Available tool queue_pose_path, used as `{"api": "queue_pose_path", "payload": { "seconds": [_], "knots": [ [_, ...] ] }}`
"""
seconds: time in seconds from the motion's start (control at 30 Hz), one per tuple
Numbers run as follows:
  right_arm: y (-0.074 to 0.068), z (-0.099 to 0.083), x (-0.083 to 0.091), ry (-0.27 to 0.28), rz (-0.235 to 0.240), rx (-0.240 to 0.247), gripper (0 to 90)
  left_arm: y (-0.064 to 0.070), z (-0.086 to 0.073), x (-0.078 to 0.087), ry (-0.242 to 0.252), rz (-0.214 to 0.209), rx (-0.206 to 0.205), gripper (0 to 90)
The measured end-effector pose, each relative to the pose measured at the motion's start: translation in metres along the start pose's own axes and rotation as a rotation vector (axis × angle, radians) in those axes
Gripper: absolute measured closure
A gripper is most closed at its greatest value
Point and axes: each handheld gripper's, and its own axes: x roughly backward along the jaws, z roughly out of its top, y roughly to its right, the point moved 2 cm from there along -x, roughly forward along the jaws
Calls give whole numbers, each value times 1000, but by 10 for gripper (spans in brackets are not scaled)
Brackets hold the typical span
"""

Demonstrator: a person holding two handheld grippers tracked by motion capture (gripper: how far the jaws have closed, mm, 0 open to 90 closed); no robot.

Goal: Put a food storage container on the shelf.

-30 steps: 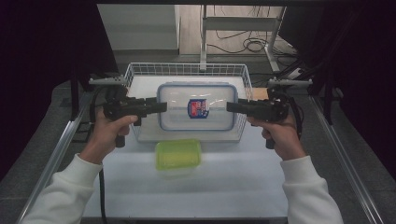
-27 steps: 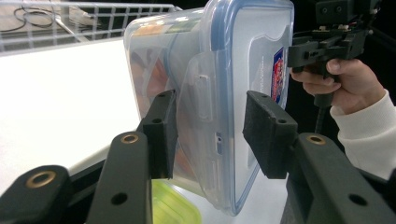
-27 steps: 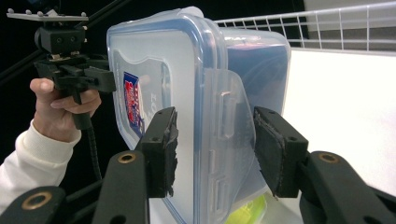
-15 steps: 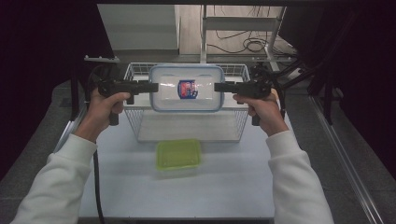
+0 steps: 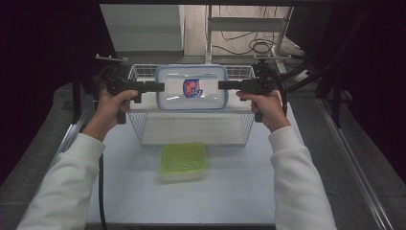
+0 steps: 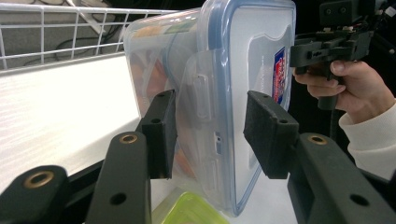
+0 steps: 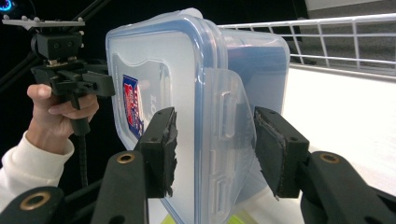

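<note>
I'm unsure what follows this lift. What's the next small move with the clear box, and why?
Probably lower it straight down: the clear box hangs over the wire basket, held at its ends by the left hand-held gripper and right hand-held gripper.

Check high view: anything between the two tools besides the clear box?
No. Only the clear lidded box spans the gap between the left tool and right tool, held above the wire basket. The green container sits nearer, on the table.
</note>
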Motion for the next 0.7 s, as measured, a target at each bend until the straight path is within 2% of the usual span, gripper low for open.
{"api": "queue_pose_path", "payload": {
  "seconds": [0.13,0.27,0.3,0.37,0.4,0.43,0.47,0.5,0.53,0.57,0.6,0.63,0.67,0.7],
  "knots": [
    [6,4,-3,0,-1,-35,494,-6,5,-4,-1,1,34,543],
    [9,10,-8,-2,-34,-74,477,-11,7,-10,23,22,81,516],
    [9,10,-8,-2,-34,-74,477,-11,7,-10,23,22,81,506],
    [12,14,-11,-8,-47,-111,472,-16,8,-14,37,27,116,494],
    [12,14,-11,-8,-47,-111,472,-16,8,-14,37,27,116,487],
    [15,14,-13,2,-60,-147,467,-19,9,-17,40,22,135,483],
    [15,14,-13,2,-60,-147,467,-19,9,-17,40,22,135,478],
    [15,15,-13,11,-76,-148,463,-21,9,-19,47,21,145,478],
    [14,16,-15,30,-115,-153,436,-22,9,-20,51,32,148,456],
    [13,15,-17,26,-147,-152,414,-24,9,-24,54,89,146,430],
    [11,13,-19,11,-183,-143,417,-24,9,-24,54,89,146,393],
    [10,12,-21,-2,-223,-131,406,-26,9,-26,45,118,146,331],
    [10,11,-21,13,-222,-136,403,-27,9,-29,45,131,152,298],
    [9,11,-20,39,-217,-147,393,-26,8,-29,47,128,141,305]
  ]
}}
